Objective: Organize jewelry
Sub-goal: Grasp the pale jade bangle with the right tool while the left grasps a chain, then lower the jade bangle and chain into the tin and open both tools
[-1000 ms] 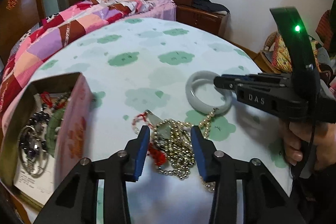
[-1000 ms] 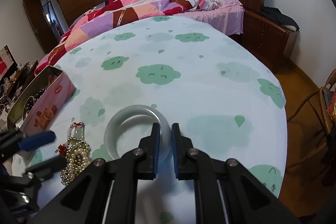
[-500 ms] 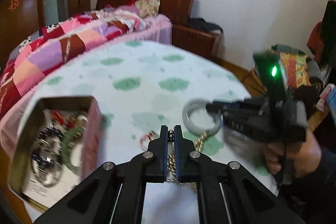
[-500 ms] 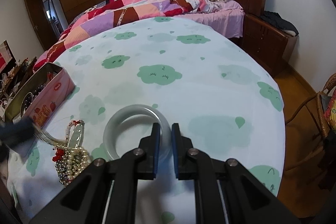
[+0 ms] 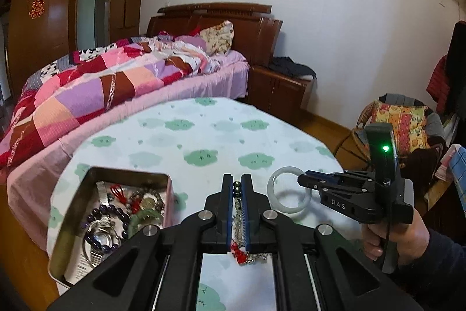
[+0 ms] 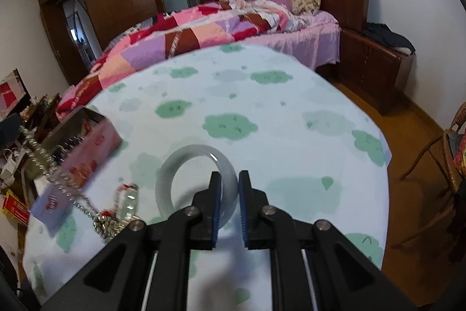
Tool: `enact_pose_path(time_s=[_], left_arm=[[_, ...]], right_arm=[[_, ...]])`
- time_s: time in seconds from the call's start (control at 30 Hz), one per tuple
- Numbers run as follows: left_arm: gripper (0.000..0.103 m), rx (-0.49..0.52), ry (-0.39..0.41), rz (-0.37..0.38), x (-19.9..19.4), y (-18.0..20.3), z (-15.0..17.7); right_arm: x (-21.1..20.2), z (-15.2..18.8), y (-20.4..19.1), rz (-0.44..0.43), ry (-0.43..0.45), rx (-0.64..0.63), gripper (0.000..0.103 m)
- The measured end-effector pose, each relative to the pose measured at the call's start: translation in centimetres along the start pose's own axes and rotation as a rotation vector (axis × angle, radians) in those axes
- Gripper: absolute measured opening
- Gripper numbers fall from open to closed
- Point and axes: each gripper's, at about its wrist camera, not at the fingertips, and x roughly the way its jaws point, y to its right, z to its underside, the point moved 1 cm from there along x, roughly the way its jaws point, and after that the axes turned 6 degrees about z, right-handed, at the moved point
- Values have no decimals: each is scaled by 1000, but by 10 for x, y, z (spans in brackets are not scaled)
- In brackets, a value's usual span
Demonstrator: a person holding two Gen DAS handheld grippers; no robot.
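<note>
Left wrist: your left gripper [image 5: 238,194] pinches bead necklace [image 5: 237,212], lifted; right gripper [image 6: 228,188] clamps bangle [image 6: 174,174]. Next: carry necklace to tin [image 5: 75,188], lower left.

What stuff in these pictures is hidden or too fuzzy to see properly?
- Beaded necklace: in the left wrist view the left gripper is shut on it, hiding most of the strand; blurred in the right wrist view.
- Pale bangle: the right gripper, shut on its rim, covers the near part.
- Tin box: its near end is hidden behind the left gripper; its tangled contents are hard to separate.
</note>
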Motion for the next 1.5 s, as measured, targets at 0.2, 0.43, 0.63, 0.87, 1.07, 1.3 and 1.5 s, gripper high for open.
enact_pose_path(time_s=[0.2, 0.43, 0.63, 0.87, 1.07, 1.3, 1.5], left_arm=[[4, 6, 57, -2, -18, -1, -15], [4, 23, 132, -4, -45, -4, -38], [4, 41, 181, -48, -62, -14, -54], [4, 39, 213, -114, -76, -33, -65], [4, 35, 219, -172, -84, -52, -65], [4, 22, 204, -232, -88, -69, -62], [4, -4, 205, -276, -96, -84, -57]], right_arm=[[-24, -14, -9, -26, 69, -4, 14], [-36, -25, -22, -63, 109, -11, 14], [-39, -31, -35, -92, 123, -31, 14], [-42, -41, -55, -120, 138, -68, 14], [-42, -49, -74, -147, 148, -97, 14], [-43, -58, -104, -181, 155, -155, 14], [-40, -62, -129, -217, 154, -200, 14]])
